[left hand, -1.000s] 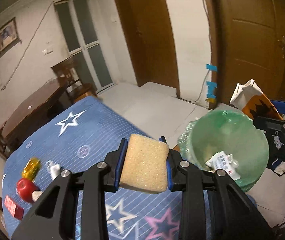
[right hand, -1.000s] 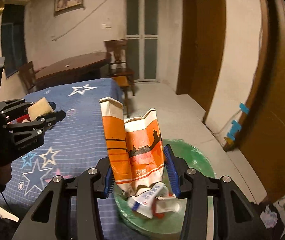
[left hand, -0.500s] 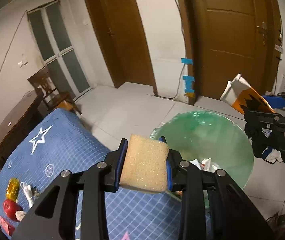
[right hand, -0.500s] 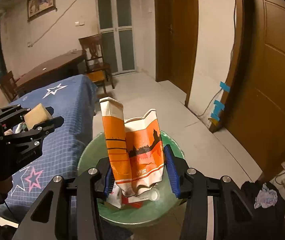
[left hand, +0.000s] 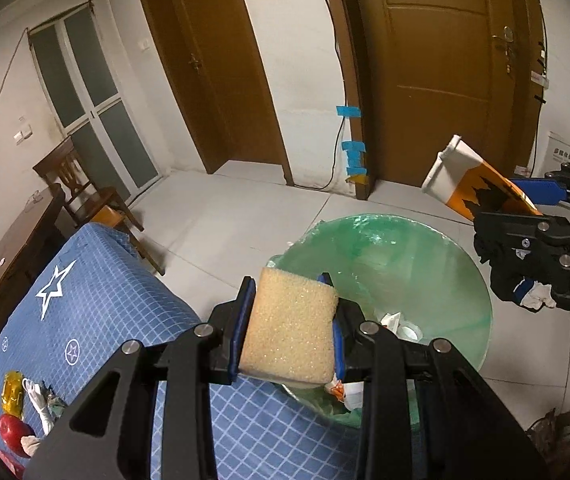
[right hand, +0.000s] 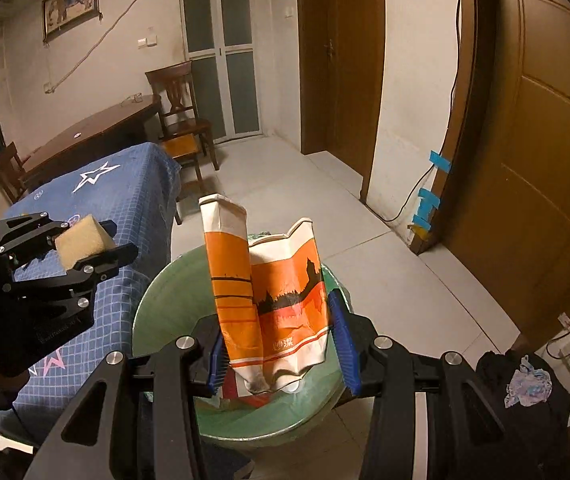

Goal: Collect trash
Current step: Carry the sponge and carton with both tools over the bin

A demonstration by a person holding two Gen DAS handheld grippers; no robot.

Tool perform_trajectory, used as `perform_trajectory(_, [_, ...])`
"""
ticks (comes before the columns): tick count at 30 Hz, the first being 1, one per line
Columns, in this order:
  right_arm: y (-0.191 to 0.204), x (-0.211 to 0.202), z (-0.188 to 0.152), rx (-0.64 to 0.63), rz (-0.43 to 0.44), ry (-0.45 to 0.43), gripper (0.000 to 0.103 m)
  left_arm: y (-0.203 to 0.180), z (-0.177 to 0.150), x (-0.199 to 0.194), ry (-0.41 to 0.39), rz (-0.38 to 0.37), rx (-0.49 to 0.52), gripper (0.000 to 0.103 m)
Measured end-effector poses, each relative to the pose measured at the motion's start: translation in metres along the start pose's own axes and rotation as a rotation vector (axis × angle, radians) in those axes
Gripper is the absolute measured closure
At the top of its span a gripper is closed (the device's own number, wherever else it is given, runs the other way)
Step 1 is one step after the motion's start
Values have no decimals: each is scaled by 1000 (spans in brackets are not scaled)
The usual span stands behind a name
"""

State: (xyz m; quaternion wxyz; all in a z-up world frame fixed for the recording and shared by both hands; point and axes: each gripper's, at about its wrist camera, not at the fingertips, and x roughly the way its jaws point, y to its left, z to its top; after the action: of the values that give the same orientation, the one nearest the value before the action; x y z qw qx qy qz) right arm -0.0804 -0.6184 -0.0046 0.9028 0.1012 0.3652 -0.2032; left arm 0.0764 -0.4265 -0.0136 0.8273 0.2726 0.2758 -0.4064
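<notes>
Table [left hand: 97, 312] under a blue checked cloth with stars fills the lower left of the left wrist view, and its near edge runs up against a round bin [left hand: 465, 264] lined with a green bag. The bin stands on the pale tiled floor [left hand: 237, 216], just beside the table and in front of a brown door [left hand: 437, 64]. Crumpled wrappers and a small white cap lie at the bottom of the bin.

Above the bin's far rim, the right gripper [right hand: 281, 340] holds a crumpled orange and white paper bag [right hand: 273, 292]. Its blue pads press the bag's lower part from both sides, so the jaws are clamped on it, and the bag stands upright over the bin's opening. In the left wrist view the same bag [left hand: 469, 184] pokes out at a tilt from the right gripper [left hand: 525, 208].

The left gripper [left hand: 289, 332] grips a yellow sponge [left hand: 289, 328] between its blue pads, jaws closed tight on it. The sponge sits over the bin's near rim, where the table edge meets it; the right wrist view shows the sponge [right hand: 83, 240] at the left of the bin, above the cloth.

On the table's far left corner lie a red apple [left hand: 11, 434], a gold wrapper [left hand: 13, 392] and a twisted white scrap [left hand: 41, 404], close together.
</notes>
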Motion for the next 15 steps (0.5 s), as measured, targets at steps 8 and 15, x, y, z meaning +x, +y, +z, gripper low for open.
perform_trajectory(8, [5,2,1,3,0,10,57,-4,0,3,6,-13,0,72])
perform_trajectory(15, [6,5,0,-4,1,13,57,-6,0,7,11,-22,4,72])
